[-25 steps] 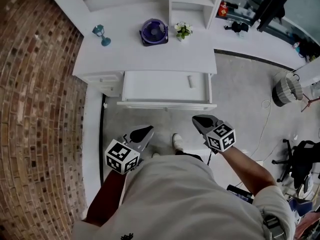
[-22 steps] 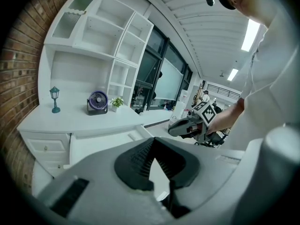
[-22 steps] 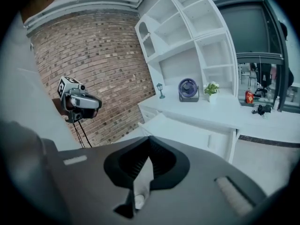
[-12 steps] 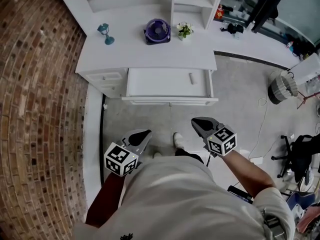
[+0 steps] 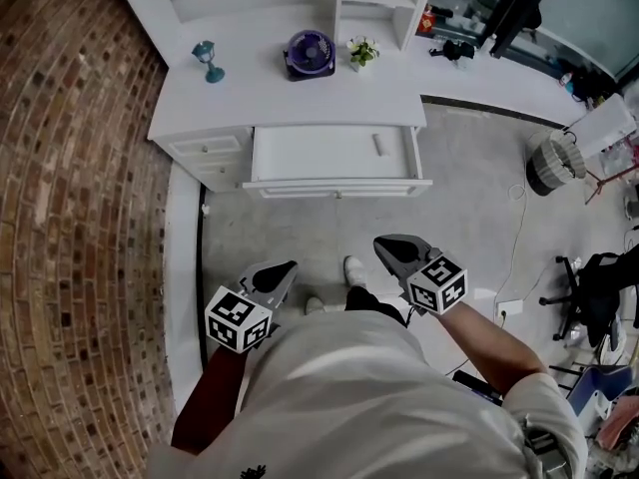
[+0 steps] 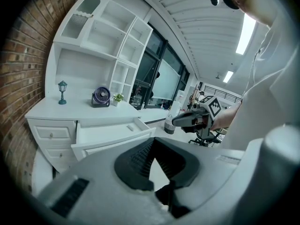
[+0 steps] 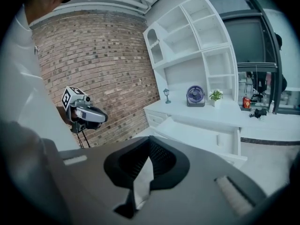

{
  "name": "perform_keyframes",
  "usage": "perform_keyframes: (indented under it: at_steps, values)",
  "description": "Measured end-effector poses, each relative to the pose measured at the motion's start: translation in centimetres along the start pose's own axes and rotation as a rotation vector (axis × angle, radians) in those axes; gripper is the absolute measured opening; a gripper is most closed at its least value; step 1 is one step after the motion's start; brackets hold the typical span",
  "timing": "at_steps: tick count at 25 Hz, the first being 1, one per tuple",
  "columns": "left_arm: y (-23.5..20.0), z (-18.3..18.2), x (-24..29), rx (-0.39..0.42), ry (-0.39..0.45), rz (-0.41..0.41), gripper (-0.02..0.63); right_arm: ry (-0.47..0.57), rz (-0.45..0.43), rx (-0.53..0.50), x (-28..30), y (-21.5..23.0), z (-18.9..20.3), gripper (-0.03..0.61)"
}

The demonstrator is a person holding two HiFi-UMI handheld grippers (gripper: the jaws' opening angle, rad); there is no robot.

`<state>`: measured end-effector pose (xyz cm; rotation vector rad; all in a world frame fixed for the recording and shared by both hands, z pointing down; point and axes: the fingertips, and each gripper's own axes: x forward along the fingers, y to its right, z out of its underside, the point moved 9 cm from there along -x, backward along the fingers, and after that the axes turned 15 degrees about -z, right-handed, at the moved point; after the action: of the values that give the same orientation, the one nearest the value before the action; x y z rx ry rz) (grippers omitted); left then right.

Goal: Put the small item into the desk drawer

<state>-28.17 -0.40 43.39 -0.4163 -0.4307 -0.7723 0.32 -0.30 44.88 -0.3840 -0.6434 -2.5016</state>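
We held our left gripper point(image 5: 288, 266) and right gripper point(image 5: 380, 242) low before us, tipped down a bit, fingers pinched shut. The small item point(image 5: 378, 144) lay in the open drawer point(image 5: 300, 154), well apart.

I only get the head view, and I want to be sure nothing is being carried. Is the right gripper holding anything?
Observer: No. In its own view the right gripper has its fingers shut, with nothing between them.
Operator: And the left one?
Observer: The left gripper is shut and empty too.
Operator: Anything higher up that my view cuts off?
Observer: The shelf unit rises to an arched niche at its top left.
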Motion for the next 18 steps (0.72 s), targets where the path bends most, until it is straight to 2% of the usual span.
perform_keyframes:
  at_steps: [18]
  values:
    - [0.1,2.3,-1.5,-0.005,0.000,0.035,0.005,-0.025,0.005,0.005,0.8,-3.6,1.6,0.012]
